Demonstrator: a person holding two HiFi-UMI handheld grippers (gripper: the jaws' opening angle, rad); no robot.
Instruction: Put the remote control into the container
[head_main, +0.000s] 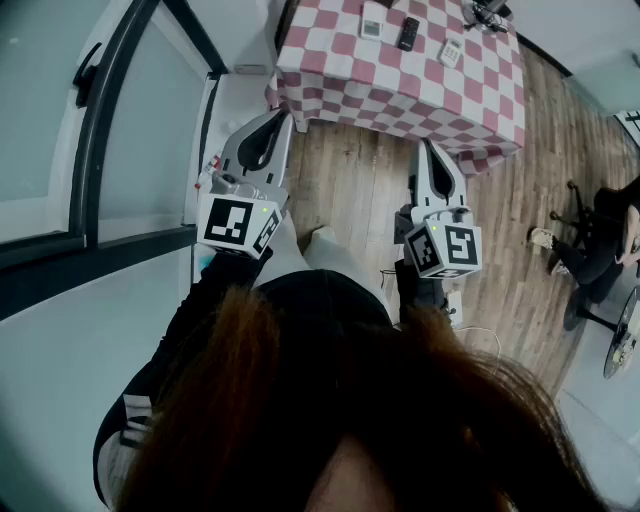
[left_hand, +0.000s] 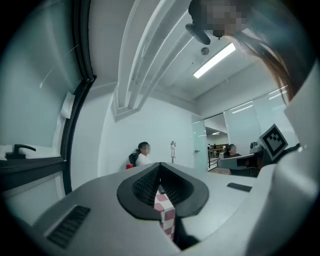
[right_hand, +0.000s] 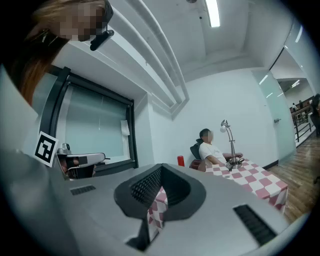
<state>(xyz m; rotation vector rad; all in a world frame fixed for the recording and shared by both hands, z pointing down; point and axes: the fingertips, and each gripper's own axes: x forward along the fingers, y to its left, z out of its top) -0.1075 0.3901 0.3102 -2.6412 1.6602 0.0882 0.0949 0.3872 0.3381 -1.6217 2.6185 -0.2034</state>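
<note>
The table with a red-and-white checked cloth stands ahead of me, at the top of the head view. On it lie a black remote control, a white remote to its left and another white one to its right. I cannot make out a container. My left gripper is held level in front of the table's near left corner, jaws shut and empty. My right gripper is level short of the table's near edge, also shut on nothing. Both are well apart from the remotes.
A desk lamp stands on the table's far end, with a person seated behind it. Another person sits on a chair at the right on the wooden floor. A glass window wall runs along the left. Cables lie by my feet.
</note>
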